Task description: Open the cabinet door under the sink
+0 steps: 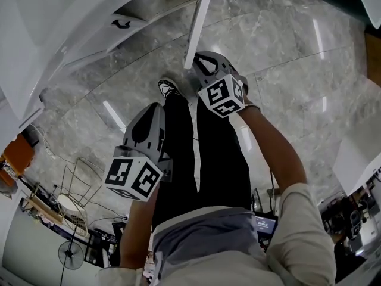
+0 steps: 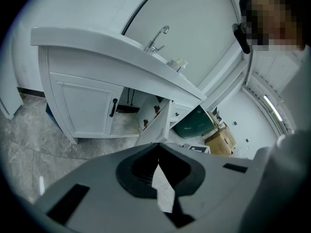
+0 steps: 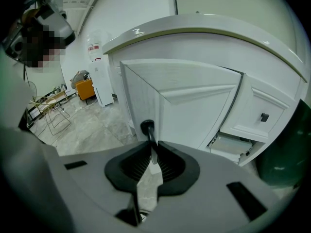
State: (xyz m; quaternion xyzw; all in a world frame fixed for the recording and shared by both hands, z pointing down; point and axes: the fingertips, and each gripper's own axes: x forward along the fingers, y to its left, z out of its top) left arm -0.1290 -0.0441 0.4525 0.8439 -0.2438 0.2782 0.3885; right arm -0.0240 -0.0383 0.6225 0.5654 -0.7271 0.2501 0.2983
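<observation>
The white vanity point(image 2: 87, 50) with sink and faucet point(image 2: 158, 37) shows in the left gripper view. Its right door point(image 2: 156, 124) stands swung open, while the left door point(image 2: 85, 108) with its black handle point(image 2: 113, 107) is closed. In the right gripper view the open door point(image 3: 187, 98) fills the middle, and my right gripper point(image 3: 151, 148) is shut on its black handle point(image 3: 147, 129). From the head view the door's edge point(image 1: 199, 22) runs down to the right gripper point(image 1: 201, 63). My left gripper point(image 2: 158, 145) hangs back from the vanity, shut and empty, beside the person's leg point(image 1: 147, 113).
A green bin point(image 2: 194, 123) and a cardboard box point(image 2: 219, 140) stand right of the vanity. A drawer with a black knob point(image 3: 264, 117) is beside the open door. A wire chair point(image 3: 53, 113), an orange seat point(image 3: 86, 89) and a water dispenser point(image 3: 99, 76) stand further off on the marble floor point(image 1: 286, 46).
</observation>
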